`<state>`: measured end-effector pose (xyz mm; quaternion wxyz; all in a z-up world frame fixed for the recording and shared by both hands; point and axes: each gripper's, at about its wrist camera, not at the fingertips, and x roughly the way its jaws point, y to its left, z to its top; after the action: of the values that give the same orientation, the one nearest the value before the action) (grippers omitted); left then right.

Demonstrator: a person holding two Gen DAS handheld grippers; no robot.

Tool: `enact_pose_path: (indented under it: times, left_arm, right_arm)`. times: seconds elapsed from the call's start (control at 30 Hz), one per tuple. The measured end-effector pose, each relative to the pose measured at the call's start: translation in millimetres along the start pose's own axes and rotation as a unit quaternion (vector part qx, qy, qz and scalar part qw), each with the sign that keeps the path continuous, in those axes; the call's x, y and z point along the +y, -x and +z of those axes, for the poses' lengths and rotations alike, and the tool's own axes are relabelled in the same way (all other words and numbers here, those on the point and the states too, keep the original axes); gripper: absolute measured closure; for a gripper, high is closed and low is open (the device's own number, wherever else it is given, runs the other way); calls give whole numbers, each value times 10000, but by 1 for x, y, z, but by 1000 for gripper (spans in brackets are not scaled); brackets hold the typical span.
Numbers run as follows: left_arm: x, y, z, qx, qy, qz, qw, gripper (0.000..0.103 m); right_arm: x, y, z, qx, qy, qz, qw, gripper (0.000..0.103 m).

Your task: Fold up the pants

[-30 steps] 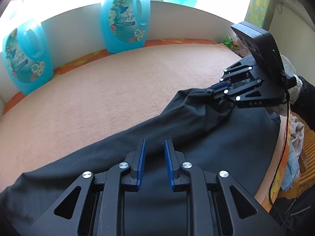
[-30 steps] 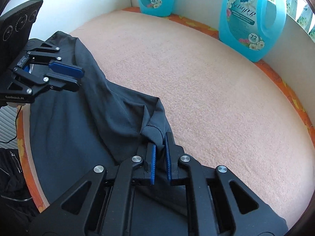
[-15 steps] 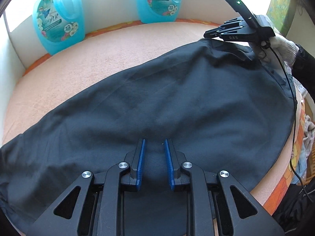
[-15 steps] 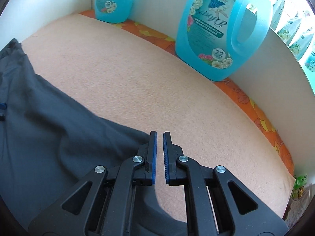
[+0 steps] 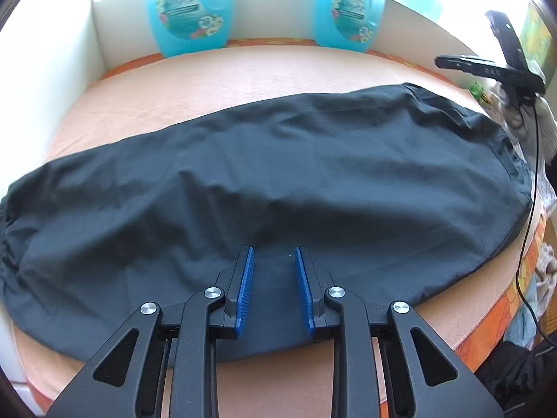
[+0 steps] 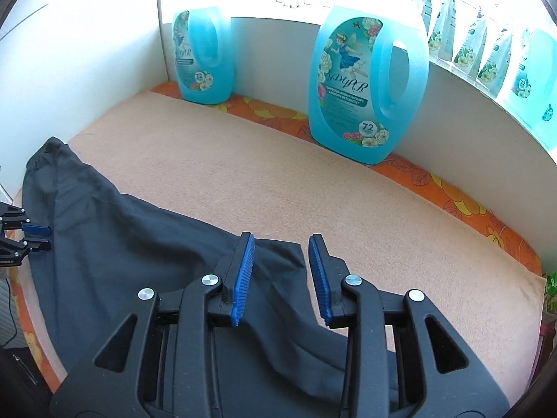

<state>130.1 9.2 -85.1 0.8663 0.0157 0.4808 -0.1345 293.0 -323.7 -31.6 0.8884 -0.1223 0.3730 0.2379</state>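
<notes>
Dark pants (image 5: 278, 181) lie folded lengthwise, spread flat across the peach-covered table (image 5: 243, 80). They also show in the right wrist view (image 6: 139, 244). My left gripper (image 5: 271, 261) is open and empty, hovering over the pants' near edge. My right gripper (image 6: 281, 244) is open and empty, just above the pants' far right corner. It also shows in the left wrist view (image 5: 442, 60), raised clear of the cloth. The left gripper shows at the left edge of the right wrist view (image 6: 43, 237).
Two blue detergent jugs (image 5: 189, 10) (image 5: 350, 10) stand at the back against the white wall; they also show in the right wrist view (image 6: 203, 55) (image 6: 365, 83). An orange flowered cloth (image 6: 452, 202) rims the table. Loose clothes (image 5: 546, 268) lie past the right edge.
My right gripper carried the pants' edge toward the back, spreading the cloth flat, then opened and let it go. My left gripper pulled back and rose, staying open.
</notes>
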Motion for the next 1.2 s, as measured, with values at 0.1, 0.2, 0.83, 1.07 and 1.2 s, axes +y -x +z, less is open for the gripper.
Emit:
enact_pose_path:
  times: [0.1, 0.2, 0.83, 1.07, 1.2]
  left_arm:
    - [25, 21, -12, -306, 520, 124, 9981, 80]
    - [50, 41, -25, -579, 1050, 267, 9924, 77]
    - [149, 88, -110, -1511, 2755, 654, 9471, 59]
    - [154, 103, -130, -1561, 2749, 536, 9472, 59]
    - [160, 107, -135, -1521, 2784, 542, 9468, 59]
  right_arm:
    - [21, 15, 1, -109, 78, 156, 9998, 69]
    - [46, 25, 4, -209, 214, 334, 9990, 67]
    - [280, 19, 42, -208, 1230, 1855, 9747, 59]
    - [394, -30, 56, 129, 1945, 2233, 9551, 59]
    - [442, -66, 46, 541, 2232, 2482, 9411, 59]
